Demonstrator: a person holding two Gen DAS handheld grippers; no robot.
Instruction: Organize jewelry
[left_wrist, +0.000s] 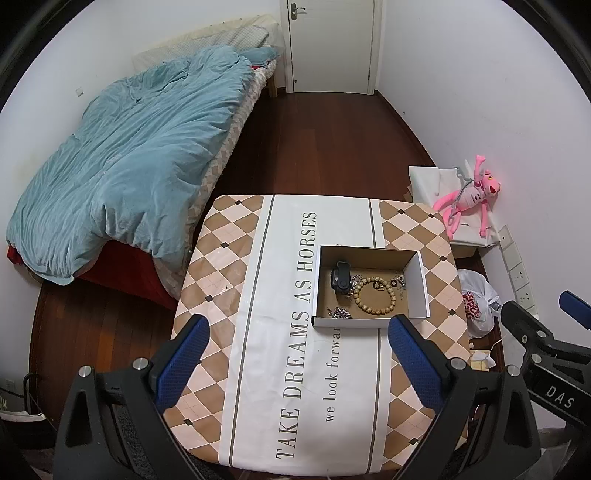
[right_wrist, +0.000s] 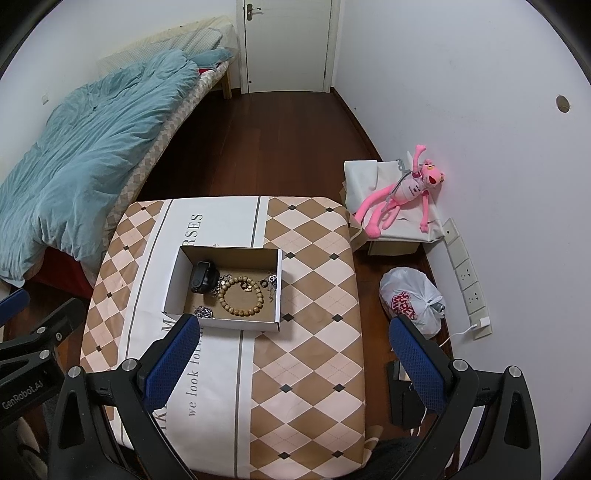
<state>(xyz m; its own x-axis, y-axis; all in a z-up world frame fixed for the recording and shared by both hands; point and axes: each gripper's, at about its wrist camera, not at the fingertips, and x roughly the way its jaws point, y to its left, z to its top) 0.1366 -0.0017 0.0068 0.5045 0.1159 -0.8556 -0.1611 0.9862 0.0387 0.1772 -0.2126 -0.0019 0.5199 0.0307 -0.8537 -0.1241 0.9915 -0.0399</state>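
An open cardboard box (left_wrist: 417, 280) (right_wrist: 173, 273) stands on the patterned table (left_wrist: 229, 258) (right_wrist: 314, 295). Inside it lie a wooden bead bracelet (left_wrist: 375, 297) (right_wrist: 241, 297), a black watch (left_wrist: 340, 277) (right_wrist: 202, 278) and small silvery jewelry pieces (left_wrist: 340, 313) (right_wrist: 205, 312). My left gripper (left_wrist: 297, 347) hovers open above the table, just short of the box's near wall, nothing between its blue pads. My right gripper (right_wrist: 291, 350) is open too, held high over the table's right half, its left pad in front of the box's near corner. Each gripper shows at the edge of the other's view.
A bed with a blue quilt (left_wrist: 122, 162) lies left of the table. To the right, a pink plush toy (right_wrist: 402, 192) sits on a covered box, a white plastic bag (right_wrist: 410, 297) rests on the wooden floor, and wall sockets (right_wrist: 469, 277) run along the wall. A closed door (left_wrist: 328, 44) is behind.
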